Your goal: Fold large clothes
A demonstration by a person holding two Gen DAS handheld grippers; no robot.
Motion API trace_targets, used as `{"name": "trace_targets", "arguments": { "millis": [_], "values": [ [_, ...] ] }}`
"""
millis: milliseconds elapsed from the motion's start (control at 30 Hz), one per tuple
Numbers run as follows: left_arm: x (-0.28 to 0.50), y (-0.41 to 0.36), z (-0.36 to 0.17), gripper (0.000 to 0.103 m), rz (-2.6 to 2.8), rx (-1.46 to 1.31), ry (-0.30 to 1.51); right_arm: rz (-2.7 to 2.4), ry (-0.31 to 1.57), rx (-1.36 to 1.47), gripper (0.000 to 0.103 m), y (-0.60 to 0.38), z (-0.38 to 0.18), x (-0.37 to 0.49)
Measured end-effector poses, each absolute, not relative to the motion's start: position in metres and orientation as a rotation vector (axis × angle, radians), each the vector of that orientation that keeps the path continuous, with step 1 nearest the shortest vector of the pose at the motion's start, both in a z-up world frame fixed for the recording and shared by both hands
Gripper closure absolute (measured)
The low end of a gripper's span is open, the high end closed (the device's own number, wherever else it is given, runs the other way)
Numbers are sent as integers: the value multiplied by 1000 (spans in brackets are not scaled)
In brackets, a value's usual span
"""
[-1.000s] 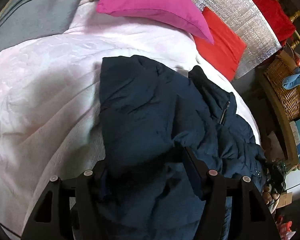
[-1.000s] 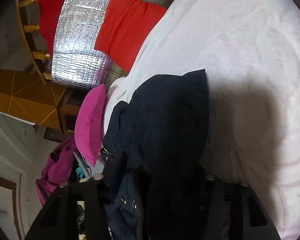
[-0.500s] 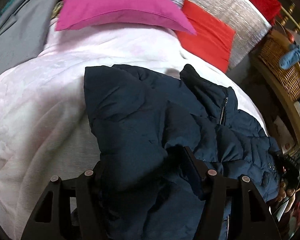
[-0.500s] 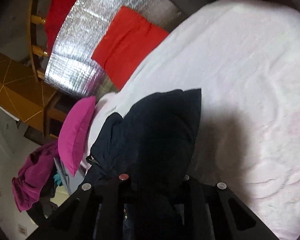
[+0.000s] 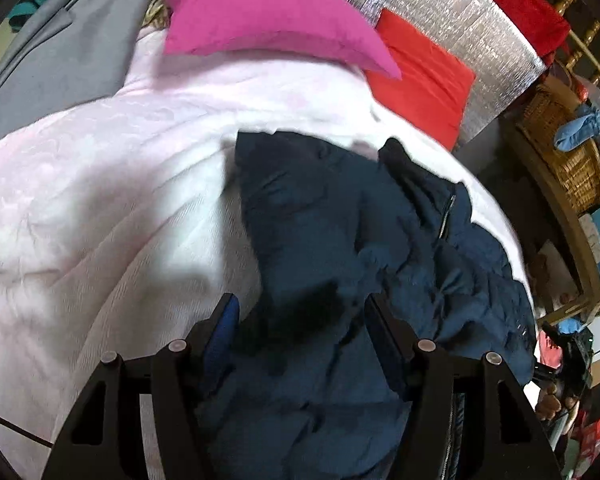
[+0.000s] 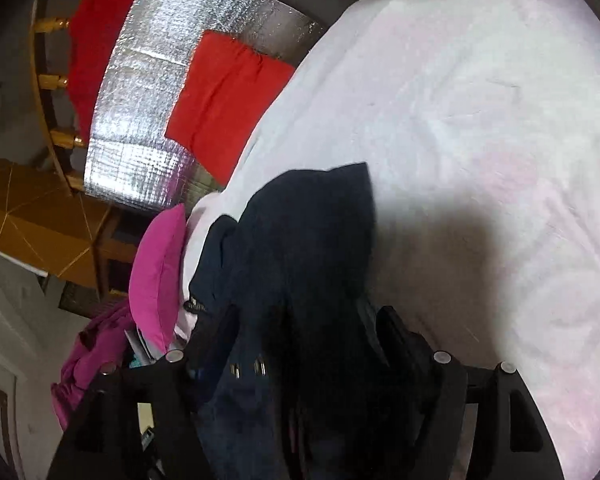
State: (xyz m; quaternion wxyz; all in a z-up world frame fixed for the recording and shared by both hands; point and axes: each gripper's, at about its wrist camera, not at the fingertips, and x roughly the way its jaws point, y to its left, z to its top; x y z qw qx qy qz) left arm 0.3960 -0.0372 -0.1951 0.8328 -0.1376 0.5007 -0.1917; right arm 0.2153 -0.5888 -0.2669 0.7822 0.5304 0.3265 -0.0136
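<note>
A bulky navy-blue padded jacket [image 5: 340, 248] is lying bunched on a pale pink quilted bedspread [image 5: 100, 200], with its collar and silver zipper [image 5: 446, 216] turned toward the right edge of the bed in the left wrist view. The left gripper [image 5: 302, 312] is standing about halfway open with a thick fold of the jacket filling the space between its black fingers [image 5: 384, 332]; whether the pads are pressing on the cloth I cannot tell.

In the right wrist view the right gripper [image 6: 300, 320] is showing jaws that have just been opening wide. The jacket [image 6: 308, 240] is lying between them and spilling over the near end of the tool, and the fingers are standing clear of the fabric rather than pinching it.

At the far end of the bed a magenta pillow [image 5: 268, 12] is resting on the bedspread, with a red cushion [image 5: 420, 76] just to its right, leaning against a silver foil-faced panel [image 5: 460, 20]. A grey cloth [image 5: 68, 52] is lying at the far left. A woven wicker basket [image 5: 568, 164] is sitting on a shelf to the right of the bed.
</note>
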Motion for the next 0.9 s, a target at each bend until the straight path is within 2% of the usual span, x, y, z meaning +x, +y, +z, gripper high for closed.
{"name": "trace_targets", "arguments": {
  "millis": [200, 267, 300, 333, 433, 667, 767, 833, 900],
  "values": [
    [385, -63, -211, 37, -370, -126, 1091, 32, 844, 1117, 29, -563, -282, 206],
    [384, -64, -209, 37, -362, -128, 1088, 21, 834, 1046, 29, -552, -276, 207],
    [383, -64, -208, 38, -358, -134, 1087, 38, 831, 996, 39, -545, -269, 210],
    [382, -64, -206, 38, -356, -138, 1081, 52, 826, 969, 57, -541, -263, 212],
    [380, -62, -202, 38, -354, -119, 1058, 23, 800, 826, 67, -526, -243, 214],
    [383, -69, -206, 38, -327, -95, 1083, -40, 866, 801, 67, -528, -253, 225],
    [376, -66, -198, 38, -334, -120, 1072, -43, 856, 822, 64, -532, -247, 219],
    [368, -64, -189, 37, -363, -136, 1051, -70, 868, 844, 55, -536, -243, 212],
    [358, -65, -174, 37, -389, -136, 997, -105, 843, 839, 55, -542, -235, 200]
  ]
}}
